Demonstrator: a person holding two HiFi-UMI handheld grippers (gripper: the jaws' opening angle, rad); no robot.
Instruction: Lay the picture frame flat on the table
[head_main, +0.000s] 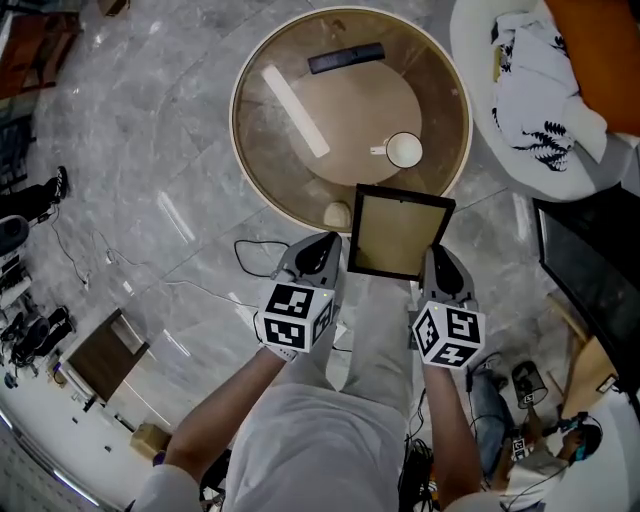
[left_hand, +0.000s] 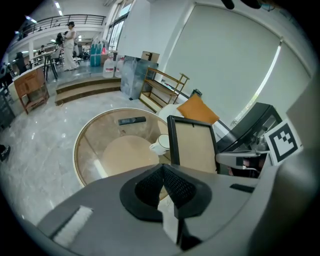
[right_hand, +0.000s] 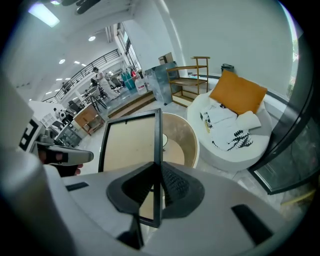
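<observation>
Both forearms reach forward side by side, with the grippers level with each other and pointing away toward the round table (head_main: 275, 165). The marker cubes face up.

The right gripper (head_main: 436, 256) is clamped on the right edge of the picture frame (head_main: 398, 232). In the right gripper view the black edge runs straight up between the closed jaws, and the tan panel spreads out to the left of them.

The left gripper (head_main: 324, 244) has its jaws pressed together with nothing between them. It sits just left of the frame's left edge, and I can't tell whether it touches.

The frame stands roughly upright with its long axis vertical and the tan panel facing back toward the person. It's between the two grippers, at the near rim of the table. Its top edge overlaps the rim in the head view. The bottom edge is hidden behind the grippers, so I can't tell whether it rests on the table.

A mug (head_main: 404, 150) sits on the table just beyond the frame.
</observation>
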